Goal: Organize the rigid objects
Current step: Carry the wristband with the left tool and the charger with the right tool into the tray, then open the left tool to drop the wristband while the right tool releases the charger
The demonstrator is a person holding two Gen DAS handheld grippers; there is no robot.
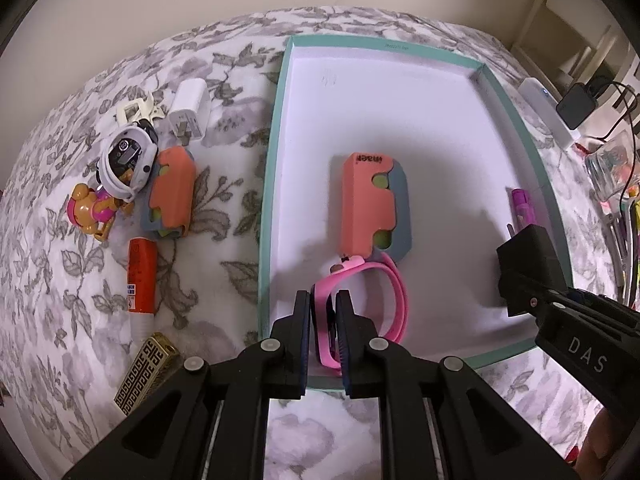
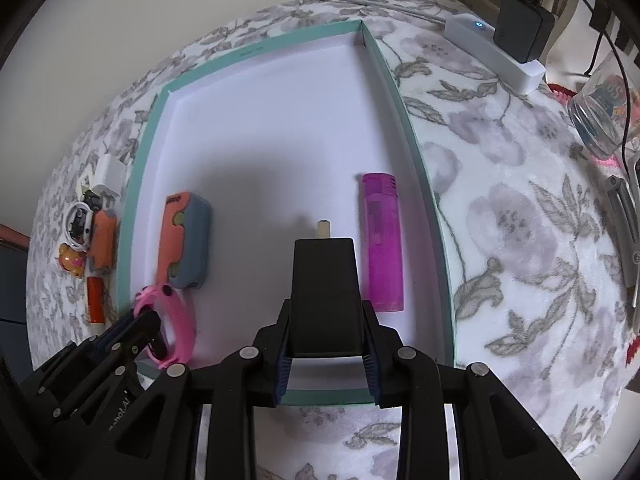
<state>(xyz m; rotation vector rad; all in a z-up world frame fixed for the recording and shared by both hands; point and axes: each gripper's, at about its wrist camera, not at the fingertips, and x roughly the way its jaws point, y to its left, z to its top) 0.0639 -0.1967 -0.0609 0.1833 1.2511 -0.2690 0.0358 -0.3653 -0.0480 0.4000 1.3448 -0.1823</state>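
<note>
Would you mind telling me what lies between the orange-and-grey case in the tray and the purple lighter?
Only bare white tray floor, partly shadowed; nearer the camera, the black block held by the right hand-held gripper stands between the orange-and-grey case and the purple lighter. The right wrist view shows this.

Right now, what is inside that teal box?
The teal box holds an orange-grey case, a purple lighter, the pink watch the left gripper clamps. Its near floor is hidden.

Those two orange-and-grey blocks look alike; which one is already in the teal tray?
The orange-and-grey block beside the pink watch band lies inside the teal tray; its twin sits outside among the toys.
</note>
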